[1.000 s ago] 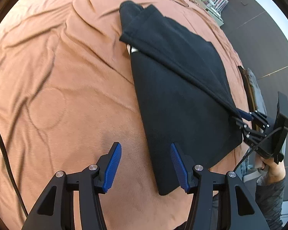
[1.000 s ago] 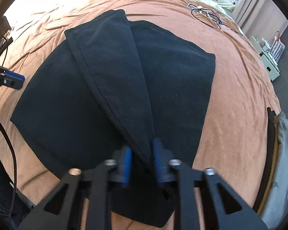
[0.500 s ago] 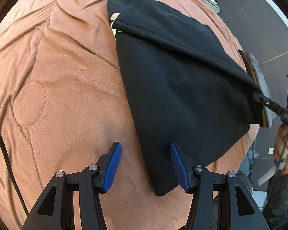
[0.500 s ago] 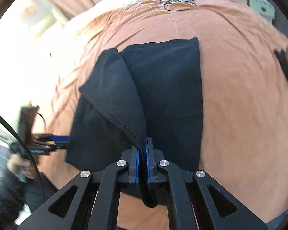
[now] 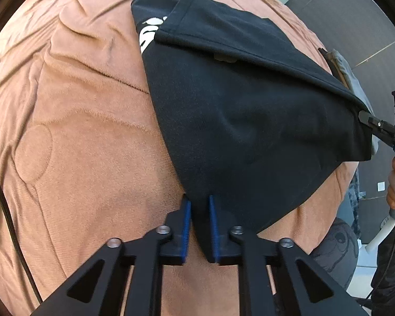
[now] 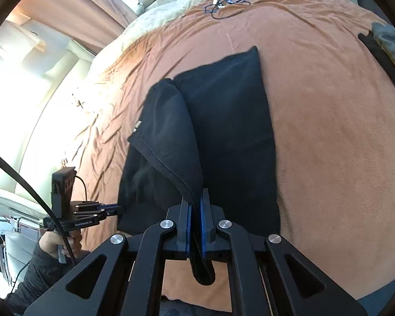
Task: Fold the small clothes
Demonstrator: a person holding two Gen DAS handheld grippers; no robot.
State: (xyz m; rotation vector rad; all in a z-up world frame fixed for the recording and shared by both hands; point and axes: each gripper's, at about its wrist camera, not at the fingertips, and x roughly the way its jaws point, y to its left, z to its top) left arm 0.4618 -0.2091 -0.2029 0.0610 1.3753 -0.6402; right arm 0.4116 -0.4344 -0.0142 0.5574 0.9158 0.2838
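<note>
Both tongs (image 5: 198, 223) (image 6: 195, 226) pinch black garment (image 5: 250, 121) corners.

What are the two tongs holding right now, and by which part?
Both hold the black garment. The left tongs pinch its near corner; the right tongs are clamped on the hemmed corner of the folded-over flap.

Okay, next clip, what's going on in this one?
A person is folding a black garment on a bed with an orange blanket, using a handheld gripper in each hand. The right gripper is clamped on a lifted hem corner, holding a flap up over the rest of the cloth. The left gripper has its fingers narrowed around the near corner. The fold is mid-way, not laid flat yet.
</note>
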